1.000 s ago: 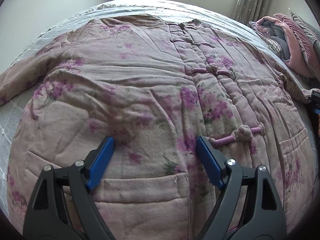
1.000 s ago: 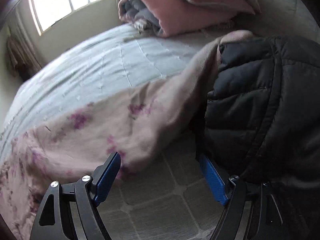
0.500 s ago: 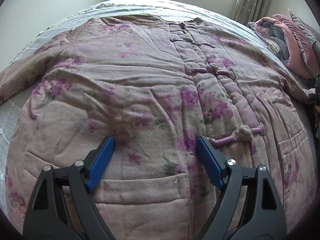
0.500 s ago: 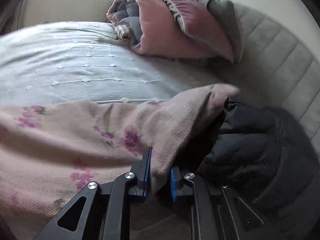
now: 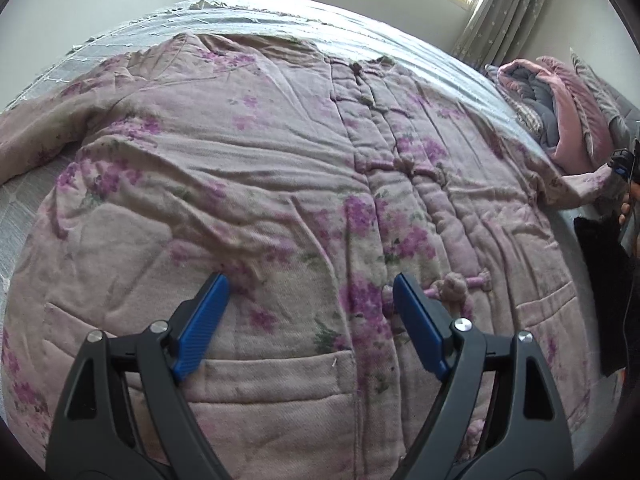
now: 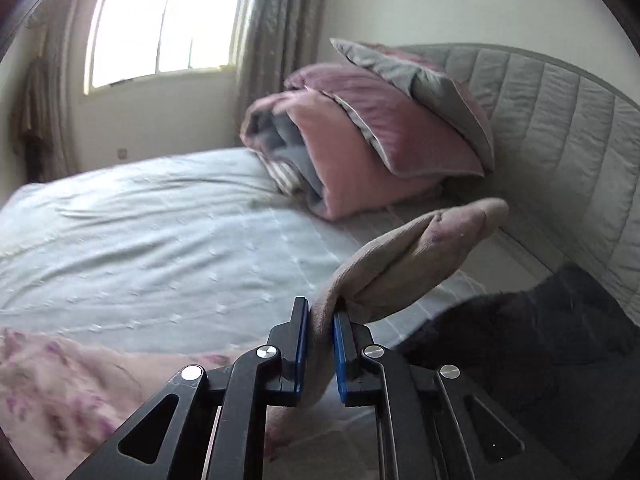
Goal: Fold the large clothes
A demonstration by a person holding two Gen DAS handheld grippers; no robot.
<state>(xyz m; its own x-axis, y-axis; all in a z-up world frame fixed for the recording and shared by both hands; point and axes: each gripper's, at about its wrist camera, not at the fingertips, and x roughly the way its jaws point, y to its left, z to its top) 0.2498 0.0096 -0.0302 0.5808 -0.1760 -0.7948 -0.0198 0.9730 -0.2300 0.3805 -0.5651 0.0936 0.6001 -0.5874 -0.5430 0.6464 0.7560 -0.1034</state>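
Note:
A large pink quilted coat (image 5: 280,184) with purple flowers and knot buttons lies spread front-up on the bed. My left gripper (image 5: 310,296) is open and hovers over the coat's lower front, above a patch pocket (image 5: 272,376). My right gripper (image 6: 320,316) is shut on the coat's right sleeve (image 6: 408,256) near the cuff and holds it lifted off the bed. The same sleeve (image 5: 588,184) and right gripper (image 5: 622,164) show at the far right of the left wrist view. The coat's left sleeve (image 5: 36,136) stretches out to the left.
A light grey bedspread (image 6: 160,240) covers the bed. A folded pink and grey duvet (image 6: 360,152) with a pillow (image 6: 424,84) lies against the padded headboard (image 6: 560,128). A black jacket (image 6: 520,344) lies near the right gripper. A window (image 6: 160,20) and curtains are behind.
My right gripper shut on the sleeve cuff and has lifted it up off the bed, tilting upward. My left gripper stays open in the same place over the coat.

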